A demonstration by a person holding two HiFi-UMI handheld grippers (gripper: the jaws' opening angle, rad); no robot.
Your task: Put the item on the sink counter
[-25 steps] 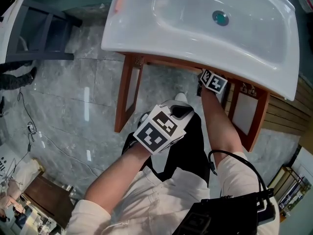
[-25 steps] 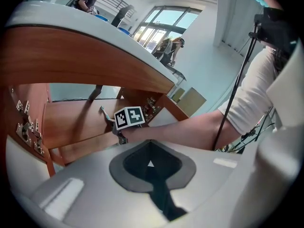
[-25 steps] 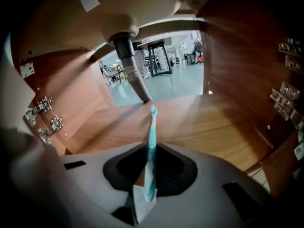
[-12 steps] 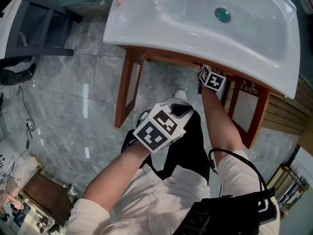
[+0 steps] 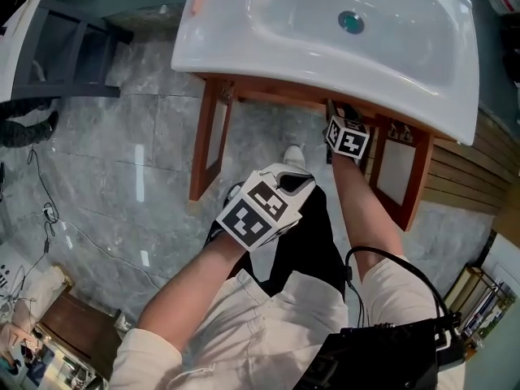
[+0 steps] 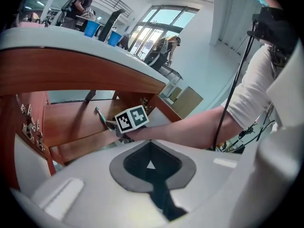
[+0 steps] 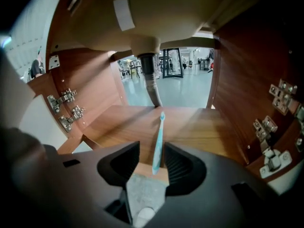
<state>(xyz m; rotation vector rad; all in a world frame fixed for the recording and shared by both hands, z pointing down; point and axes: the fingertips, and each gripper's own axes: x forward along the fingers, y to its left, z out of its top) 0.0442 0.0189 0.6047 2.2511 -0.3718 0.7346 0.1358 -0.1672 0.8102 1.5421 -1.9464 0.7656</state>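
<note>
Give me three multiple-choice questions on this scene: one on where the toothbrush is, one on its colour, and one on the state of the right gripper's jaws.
1. Where does the toothbrush lie?
A. on the floor tiles
B. on the wooden shelf inside the cabinet
C. standing in a cup

2. What colour is the toothbrush?
A. red
B. light blue
C. black

3. How do the jaws of the right gripper stand?
A. apart, with the toothbrush between them
B. shut, with nothing between them
C. clamped on a cup

Answers:
1. B: the right gripper view shows it lying along the wooden shelf.
2. B: its handle and head are pale blue.
3. A: the jaws have just been opening, and a clear gap shows beside the toothbrush.
</note>
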